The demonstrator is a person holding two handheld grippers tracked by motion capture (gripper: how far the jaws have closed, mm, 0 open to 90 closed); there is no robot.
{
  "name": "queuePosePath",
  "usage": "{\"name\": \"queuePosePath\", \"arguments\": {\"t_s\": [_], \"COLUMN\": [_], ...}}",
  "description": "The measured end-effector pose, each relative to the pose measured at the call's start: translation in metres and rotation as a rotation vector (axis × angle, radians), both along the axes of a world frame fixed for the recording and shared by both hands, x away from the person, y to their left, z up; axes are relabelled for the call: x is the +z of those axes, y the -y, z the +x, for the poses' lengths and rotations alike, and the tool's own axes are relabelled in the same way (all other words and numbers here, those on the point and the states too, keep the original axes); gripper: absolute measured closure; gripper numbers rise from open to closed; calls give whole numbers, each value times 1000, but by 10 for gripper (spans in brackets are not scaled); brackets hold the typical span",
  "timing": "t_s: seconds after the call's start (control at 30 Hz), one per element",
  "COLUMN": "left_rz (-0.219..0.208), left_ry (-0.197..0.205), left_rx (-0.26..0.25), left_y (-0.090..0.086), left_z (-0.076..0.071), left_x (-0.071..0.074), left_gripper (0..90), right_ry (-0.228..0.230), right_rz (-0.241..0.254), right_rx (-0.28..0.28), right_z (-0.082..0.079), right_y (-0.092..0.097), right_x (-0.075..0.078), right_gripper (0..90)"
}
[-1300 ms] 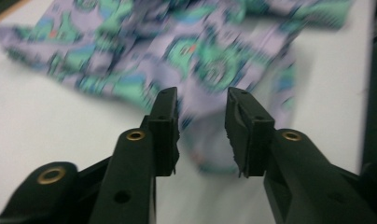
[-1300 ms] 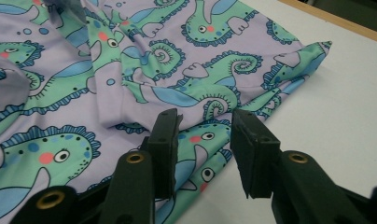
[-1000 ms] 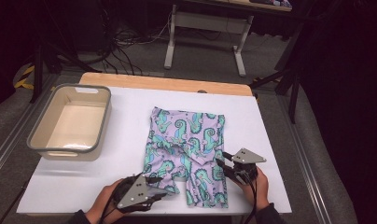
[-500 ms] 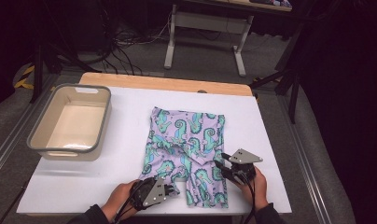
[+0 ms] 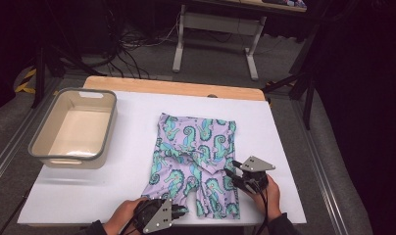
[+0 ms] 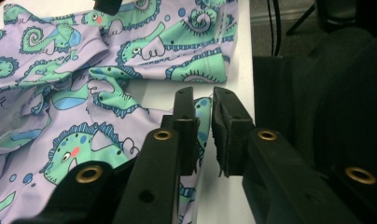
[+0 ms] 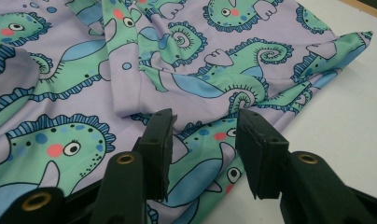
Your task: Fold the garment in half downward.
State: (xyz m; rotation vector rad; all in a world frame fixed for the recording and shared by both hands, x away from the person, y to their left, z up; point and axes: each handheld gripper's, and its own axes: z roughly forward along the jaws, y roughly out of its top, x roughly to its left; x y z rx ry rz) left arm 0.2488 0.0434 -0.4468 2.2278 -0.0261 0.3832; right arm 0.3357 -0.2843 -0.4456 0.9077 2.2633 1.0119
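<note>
Lilac shorts (image 5: 196, 147) printed with green seahorses lie flat on the white table (image 5: 132, 117), waistband away from me. At the near edge my left gripper (image 5: 181, 211) points at the hem of the left leg (image 6: 84, 140). Its jaws have just been opening a little and stand narrowly apart, with the hem's corner between the pads (image 6: 224, 121) but not pinched. My right gripper (image 5: 230, 174) rests at the outer side of the right leg. Its jaws are open over the cloth (image 7: 196, 84), with fabric lying below the gap between the fingers (image 7: 161, 135).
A grey-rimmed beige bin (image 5: 39, 152) stands on the left of the table, nothing inside it. The table's near edge runs just under both hands. A wooden strip (image 5: 171, 88) borders the far side, with desk legs and cables on the floor beyond.
My left gripper has moved right along the near edge to the left leg's hem. The right gripper has kept its place. The shorts lie as before.
</note>
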Motion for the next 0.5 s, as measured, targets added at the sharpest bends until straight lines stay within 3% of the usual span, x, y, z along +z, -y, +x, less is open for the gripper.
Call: {"name": "queuePosePath", "arguments": {"t_s": [0.23, 0.3, 0.37, 0.47, 0.5], "left_rz": [-56, -71, -103, -107, -116], "left_ry": [-13, 1, -29, -11, -29], "left_rx": [26, 51, 78, 131, 147], "left_y": [-9, -15, -21, -28, -30], "left_z": [6, 13, 25, 40, 49], "left_x": [9, 14, 18, 21, 21], "left_gripper": [687, 655, 626, 572, 551], "right_ry": [11, 24, 32, 24, 20], "right_rz": [22, 42, 36, 29, 18], "right_rx": [21, 44, 58, 82, 88], "right_z": [-1, -2, -2, 2, 3], "right_y": [-3, -4, -8, -15, -17], "right_x": [4, 6, 8, 10, 10], "right_gripper": [558, 544, 521, 481, 473]}}
